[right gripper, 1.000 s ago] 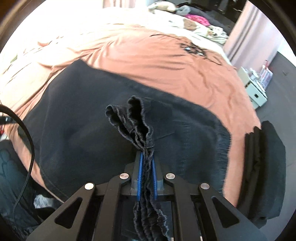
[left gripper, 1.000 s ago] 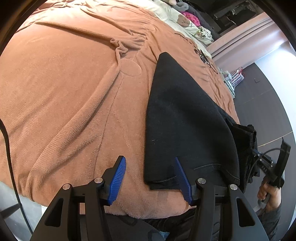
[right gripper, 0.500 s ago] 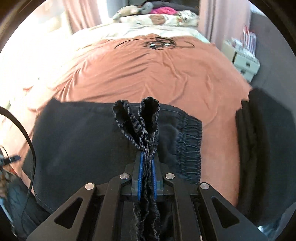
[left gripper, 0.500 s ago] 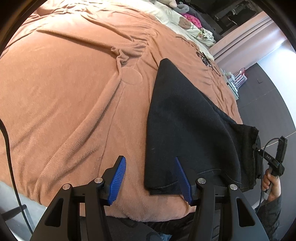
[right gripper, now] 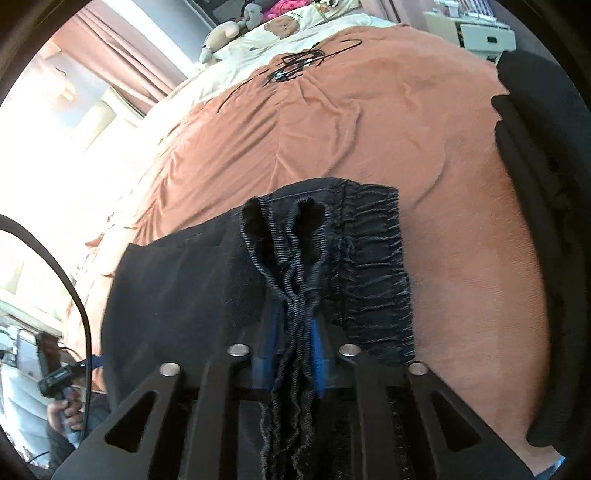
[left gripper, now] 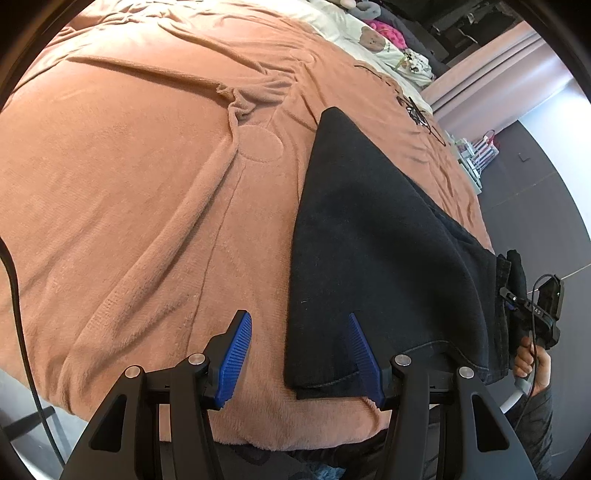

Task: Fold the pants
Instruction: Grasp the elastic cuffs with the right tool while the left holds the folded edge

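The pants [left gripper: 373, 236] are lying on the bed [left gripper: 129, 177], toward its right side and near edge, with the left hand-held gripper [left gripper: 300, 354] hanging just before their near corner. Their waistband [right gripper: 373, 258] is sitting pinched in the right hand-held gripper [right gripper: 293, 343]. A folded garment [right gripper: 546, 155] is resting to the right, a cable [right gripper: 295, 61] lying behind, and pillows [right gripper: 280, 29] sitting farthest back.

The pants [left gripper: 369, 240] are dark, near-black denim, lying folded on the orange blanket — a long tapering shape, narrow at the far end and broad at the near edge, where a stitched hem shows. The gathered elastic waistband [right gripper: 369, 266] lies flat at one end — part of it bunches upward in ribbed loops.
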Motion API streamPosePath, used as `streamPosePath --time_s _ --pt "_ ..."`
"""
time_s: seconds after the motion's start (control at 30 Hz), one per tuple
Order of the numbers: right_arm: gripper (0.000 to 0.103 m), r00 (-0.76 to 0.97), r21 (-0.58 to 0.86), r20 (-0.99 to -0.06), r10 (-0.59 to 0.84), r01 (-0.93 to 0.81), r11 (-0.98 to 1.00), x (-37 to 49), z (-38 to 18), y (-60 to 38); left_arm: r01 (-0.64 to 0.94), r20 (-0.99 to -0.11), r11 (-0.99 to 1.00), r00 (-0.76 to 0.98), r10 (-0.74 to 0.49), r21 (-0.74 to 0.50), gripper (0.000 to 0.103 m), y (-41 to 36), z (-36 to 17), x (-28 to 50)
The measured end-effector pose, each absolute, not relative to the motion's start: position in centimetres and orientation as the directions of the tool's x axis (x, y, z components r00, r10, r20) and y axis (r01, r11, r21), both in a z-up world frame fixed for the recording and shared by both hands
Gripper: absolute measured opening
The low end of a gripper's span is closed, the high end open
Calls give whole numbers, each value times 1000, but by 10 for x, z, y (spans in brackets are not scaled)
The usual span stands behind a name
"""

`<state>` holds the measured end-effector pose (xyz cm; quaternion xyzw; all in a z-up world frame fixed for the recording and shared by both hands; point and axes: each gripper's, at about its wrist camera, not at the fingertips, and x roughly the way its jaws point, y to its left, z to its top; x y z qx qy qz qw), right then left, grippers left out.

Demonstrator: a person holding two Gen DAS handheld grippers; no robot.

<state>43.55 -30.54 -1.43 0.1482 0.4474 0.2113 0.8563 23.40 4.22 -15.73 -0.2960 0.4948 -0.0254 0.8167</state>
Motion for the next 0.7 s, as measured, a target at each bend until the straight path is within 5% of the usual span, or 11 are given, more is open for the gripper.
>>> streamPosePath --time_s 0.07,0.17,0.2,0.23,0.7 --pt "33 498 456 -696 517 -250 854 439 -16 -304 -251 -795 825 506 -334 -507 57 42 -158 236" --pt "34 500 417 -710 497 -271 868 445 -18 -296 -254 -800 826 499 -334 -503 57 41 -159 238" --pt "26 498 397 -721 483 -274 876 448 -19 -294 -254 -802 828 496 -333 -500 57 40 -159 240" --pt "6 503 375 -730 462 -271 887 450 -19 -292 -252 -804 830 494 -331 -498 57 39 -159 241" --pt "5 604 198 -747 277 -195 961 495 22 -291 -250 -824 846 468 -320 -470 53 34 -163 244"
